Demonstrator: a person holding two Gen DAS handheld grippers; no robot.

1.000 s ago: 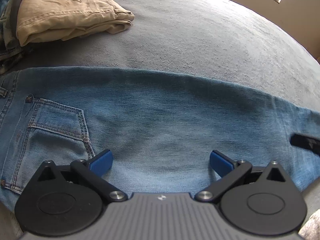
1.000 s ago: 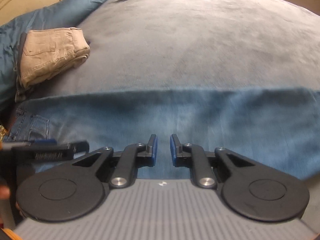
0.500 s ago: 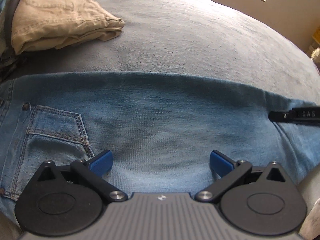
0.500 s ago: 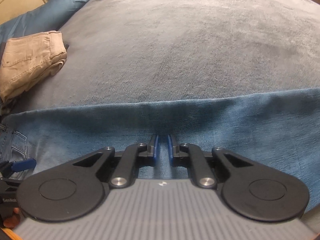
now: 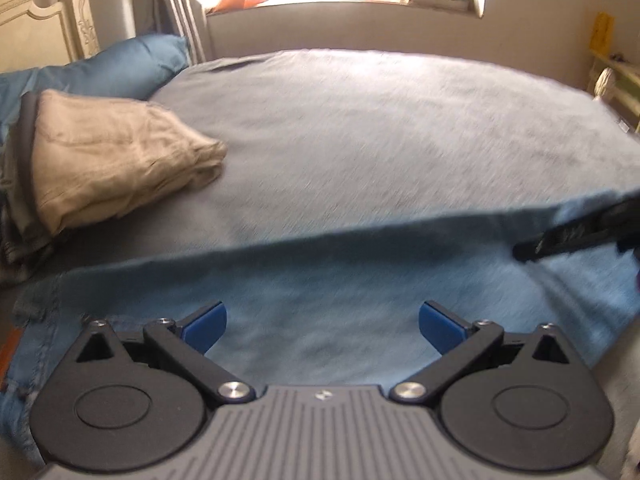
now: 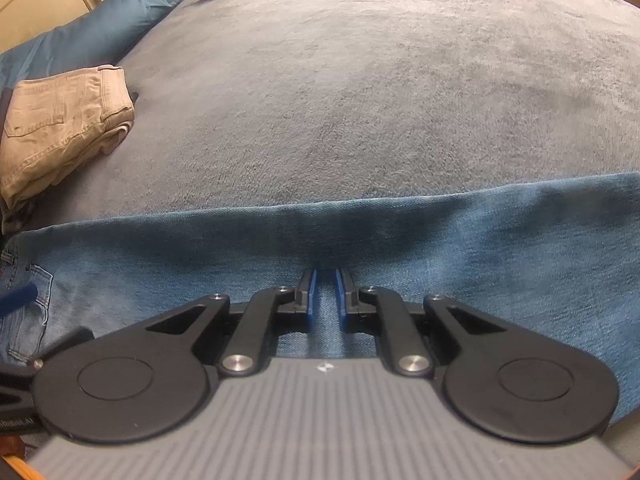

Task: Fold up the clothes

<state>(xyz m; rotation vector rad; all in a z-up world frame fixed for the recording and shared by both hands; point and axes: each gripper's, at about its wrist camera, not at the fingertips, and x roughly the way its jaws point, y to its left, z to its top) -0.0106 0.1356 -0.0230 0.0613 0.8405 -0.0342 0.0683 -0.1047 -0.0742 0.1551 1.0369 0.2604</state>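
A pair of faded blue denim jeans (image 6: 440,240) lies stretched flat across the near edge of the grey bed (image 6: 360,80), folded lengthwise, its stitched back pocket (image 6: 28,304) at the left end. Well apart, at the far left, folded beige trousers (image 5: 112,160) sit atop a small stack of clothes.

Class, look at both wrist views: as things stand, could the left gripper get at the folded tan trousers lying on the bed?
Probably yes. The left gripper is open and holds nothing, and only bare grey blanket lies between the jeans below it and the tan trousers.
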